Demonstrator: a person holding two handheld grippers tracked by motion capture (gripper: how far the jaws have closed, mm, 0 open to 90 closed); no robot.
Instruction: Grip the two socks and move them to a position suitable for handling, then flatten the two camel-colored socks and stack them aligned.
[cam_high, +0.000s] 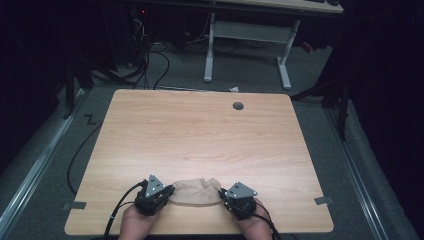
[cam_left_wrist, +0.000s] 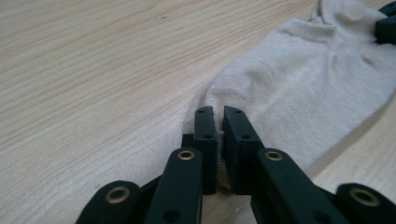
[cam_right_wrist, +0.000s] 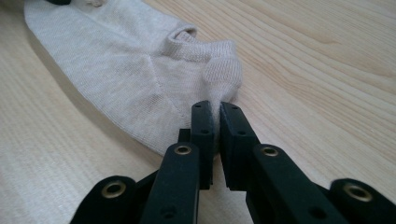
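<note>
At six o'clock on my light wooden table (cam_high: 200, 135) lies a beige knit ankle sock (cam_high: 196, 192). My left gripper (cam_left_wrist: 219, 111) pinches its toe end at nine o'clock; my right gripper (cam_right_wrist: 216, 105) clamps its cuff end at three.

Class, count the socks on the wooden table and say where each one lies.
1. A single beige ankle sock lies at the table's near edge, stretched between the left claw pinching one end and the right claw pinching the other. Nothing seems hidden beneath it.
</note>
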